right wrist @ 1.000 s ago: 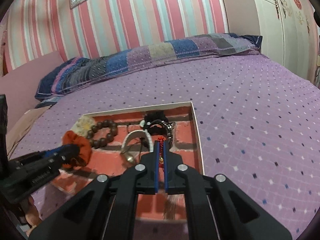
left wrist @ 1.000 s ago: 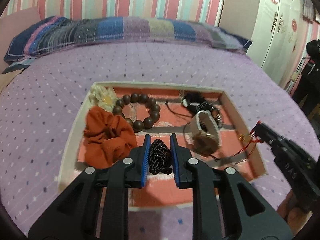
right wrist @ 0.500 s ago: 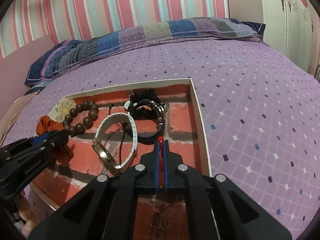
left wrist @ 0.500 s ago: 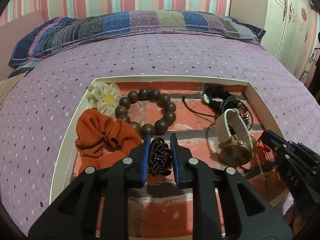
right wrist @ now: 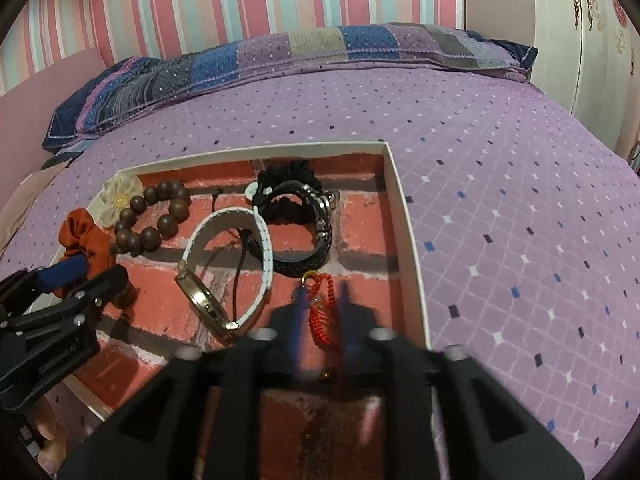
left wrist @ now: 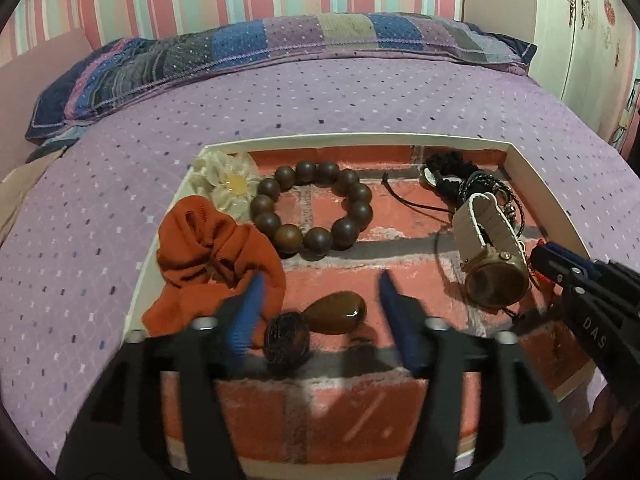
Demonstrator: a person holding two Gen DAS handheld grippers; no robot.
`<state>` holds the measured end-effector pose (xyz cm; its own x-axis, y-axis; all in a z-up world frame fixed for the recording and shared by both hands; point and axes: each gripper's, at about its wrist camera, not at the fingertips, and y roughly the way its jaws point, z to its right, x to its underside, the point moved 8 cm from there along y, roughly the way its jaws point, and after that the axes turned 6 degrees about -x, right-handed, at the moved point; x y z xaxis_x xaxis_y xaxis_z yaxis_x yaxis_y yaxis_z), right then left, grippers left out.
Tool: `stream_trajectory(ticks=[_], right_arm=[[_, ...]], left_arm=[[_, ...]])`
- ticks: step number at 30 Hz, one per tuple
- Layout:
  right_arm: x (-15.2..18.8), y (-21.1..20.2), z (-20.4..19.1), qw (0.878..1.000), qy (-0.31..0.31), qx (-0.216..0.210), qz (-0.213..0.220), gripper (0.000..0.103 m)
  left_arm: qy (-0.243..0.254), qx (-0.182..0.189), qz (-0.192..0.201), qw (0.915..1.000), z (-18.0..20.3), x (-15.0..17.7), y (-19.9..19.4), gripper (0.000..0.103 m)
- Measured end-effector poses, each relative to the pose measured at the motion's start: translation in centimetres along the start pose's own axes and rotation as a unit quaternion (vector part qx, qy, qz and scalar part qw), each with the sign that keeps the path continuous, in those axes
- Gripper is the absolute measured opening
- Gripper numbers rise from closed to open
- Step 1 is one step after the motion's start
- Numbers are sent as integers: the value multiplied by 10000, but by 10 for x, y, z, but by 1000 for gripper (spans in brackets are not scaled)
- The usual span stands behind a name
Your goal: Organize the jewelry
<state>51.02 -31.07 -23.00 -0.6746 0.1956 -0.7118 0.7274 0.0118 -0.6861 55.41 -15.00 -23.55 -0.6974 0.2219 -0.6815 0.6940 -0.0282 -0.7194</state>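
A white-rimmed tray (left wrist: 360,136) with a brick-pattern floor lies on the bed. My left gripper (left wrist: 320,300) is open over its near part. A dark braided cord (left wrist: 286,338) with a brown oval pendant (left wrist: 336,312) lies loose between the fingers. My right gripper (right wrist: 322,300) is open at the tray's (right wrist: 404,216) near right corner, and a red cord charm (right wrist: 320,320) lies between its blurred fingers. Further in are an orange scrunchie (left wrist: 212,252), a fabric flower (left wrist: 228,186), a wooden bead bracelet (left wrist: 312,210), a white-strap watch (left wrist: 490,256) and black bracelets (left wrist: 472,184).
The purple dotted bedspread (right wrist: 500,160) spreads out around the tray. A patchwork pillow (left wrist: 280,44) lies along the striped wall at the back. A white wardrobe (right wrist: 592,32) stands at the right. The right gripper's tip (left wrist: 560,268) is beside the watch.
Both grippers came down into the tray and opened. The left let go of the braided cord with its pendant; the right let go of the red cord charm.
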Motion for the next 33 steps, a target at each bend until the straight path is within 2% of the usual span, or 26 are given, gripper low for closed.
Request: stream_trajectory(ticks=[3,5,6,7,9,10,12,17,23,26,29,33], right_arm=[[-8,-18,-1,9997,-117,26,191,49],[-14,-34,3,9996,-44,-16,281,54],[-17,-44,4,9994,-1,-79,342,61],[-20,-55,5,9990,28,-167,419,66],[-24,-87,9,9978,-2,-193,627,87],[-24,-102,12,9973,-25,-122,718,91],[-17,-133,16,9961,-94,-103,876,99],[28,-194,34,9954,-150,45,948,101],[91,-228,55,9964,-19,276,796,101],[119,-234,57,9964,-141,415,725,101],[145,-228,61,9975,-129,462,517,101],[170,-221,63,9985,-33,444,315,101]], left_arm=[[-17,62,88,9999,-4,-5,-17,70],[-23,46,194,9998,-6,-12,-34,77],[-29,51,262,9996,-7,-16,-44,79],[-48,56,373,9993,-10,-20,-58,86],[-71,83,588,9982,-13,-26,-86,97],[-107,50,681,9976,-17,-27,-103,100],[-164,-2,758,9970,-23,-20,-128,100],[-189,44,847,9962,-34,29,-188,100],[-502,132,923,9944,-40,104,-243,100],[-401,67,799,9960,-28,144,-254,100],[-375,185,641,9971,-13,177,-254,100],[-226,294,390,9985,7,208,-245,100]])
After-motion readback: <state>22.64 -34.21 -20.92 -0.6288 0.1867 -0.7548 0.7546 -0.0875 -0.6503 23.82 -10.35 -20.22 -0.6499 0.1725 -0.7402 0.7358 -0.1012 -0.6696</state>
